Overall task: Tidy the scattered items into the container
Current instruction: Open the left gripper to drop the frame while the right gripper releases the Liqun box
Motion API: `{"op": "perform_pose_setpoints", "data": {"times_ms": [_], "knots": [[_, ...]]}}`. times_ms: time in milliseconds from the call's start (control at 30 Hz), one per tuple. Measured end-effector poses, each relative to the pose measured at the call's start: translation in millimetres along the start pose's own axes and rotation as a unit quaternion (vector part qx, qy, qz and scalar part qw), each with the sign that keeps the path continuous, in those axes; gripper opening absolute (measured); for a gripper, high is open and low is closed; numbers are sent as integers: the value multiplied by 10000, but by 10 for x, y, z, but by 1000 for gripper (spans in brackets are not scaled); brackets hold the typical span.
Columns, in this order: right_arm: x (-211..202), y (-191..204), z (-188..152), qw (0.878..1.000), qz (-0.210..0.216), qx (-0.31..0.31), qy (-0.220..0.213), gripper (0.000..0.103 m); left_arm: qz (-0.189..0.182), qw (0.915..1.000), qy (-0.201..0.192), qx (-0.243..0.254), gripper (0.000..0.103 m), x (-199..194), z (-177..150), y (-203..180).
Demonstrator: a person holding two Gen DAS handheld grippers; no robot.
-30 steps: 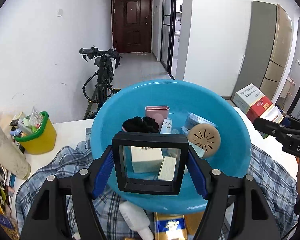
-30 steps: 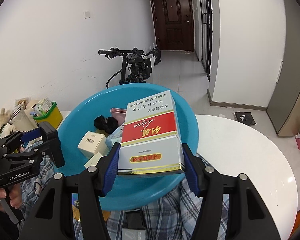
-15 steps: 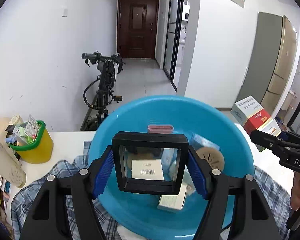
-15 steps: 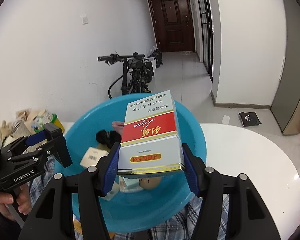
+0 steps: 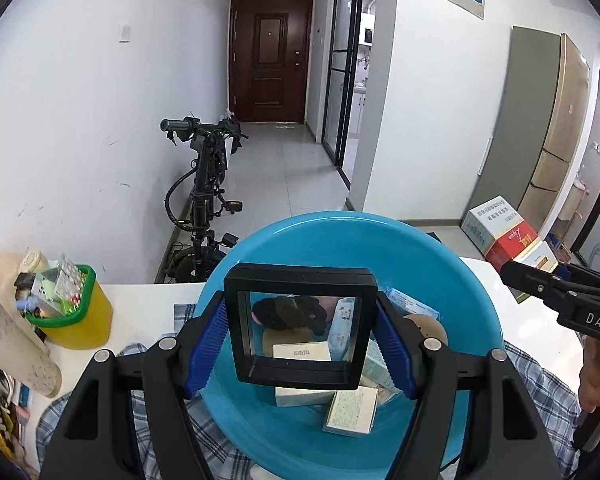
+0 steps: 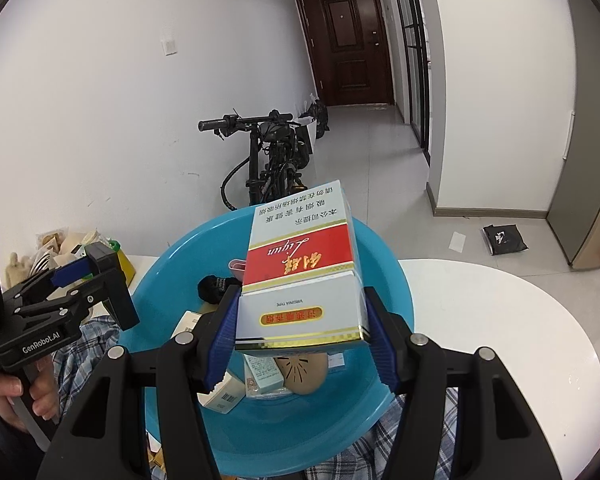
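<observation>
Your left gripper (image 5: 300, 344) is clamped on a black square frame box with a clear window (image 5: 300, 324), carried upright over the blue plastic basin (image 5: 472, 320) so it can drop among the small cartons already inside. Your right gripper (image 6: 300, 340) squeezes a red-and-white cigarette carton (image 6: 300, 276) by its long sides (flat faces grip best), also above the basin, which rests on a plaid cloth (image 6: 444, 444).
</observation>
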State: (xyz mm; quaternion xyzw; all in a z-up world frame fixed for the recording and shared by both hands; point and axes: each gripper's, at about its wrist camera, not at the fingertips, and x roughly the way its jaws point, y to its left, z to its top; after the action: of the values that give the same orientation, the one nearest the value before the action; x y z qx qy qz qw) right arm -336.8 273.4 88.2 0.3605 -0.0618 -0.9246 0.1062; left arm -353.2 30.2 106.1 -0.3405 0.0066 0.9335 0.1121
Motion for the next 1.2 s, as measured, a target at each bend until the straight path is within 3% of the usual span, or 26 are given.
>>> {"op": "perform_pose_setpoints", "data": {"times_ms": [133, 567, 1200], "knots": [[48, -19, 100, 9999, 113, 44, 119, 57, -23, 9998, 168, 77, 72, 73, 99, -28], [366, -40, 83, 9957, 185, -155, 897, 57, -251, 9914, 1283, -36, 72, 731, 133, -30], [707, 8, -118, 9894, 192, -207, 1427, 57, -195, 9859, 1660, 78, 72, 970, -75, -59]]}}
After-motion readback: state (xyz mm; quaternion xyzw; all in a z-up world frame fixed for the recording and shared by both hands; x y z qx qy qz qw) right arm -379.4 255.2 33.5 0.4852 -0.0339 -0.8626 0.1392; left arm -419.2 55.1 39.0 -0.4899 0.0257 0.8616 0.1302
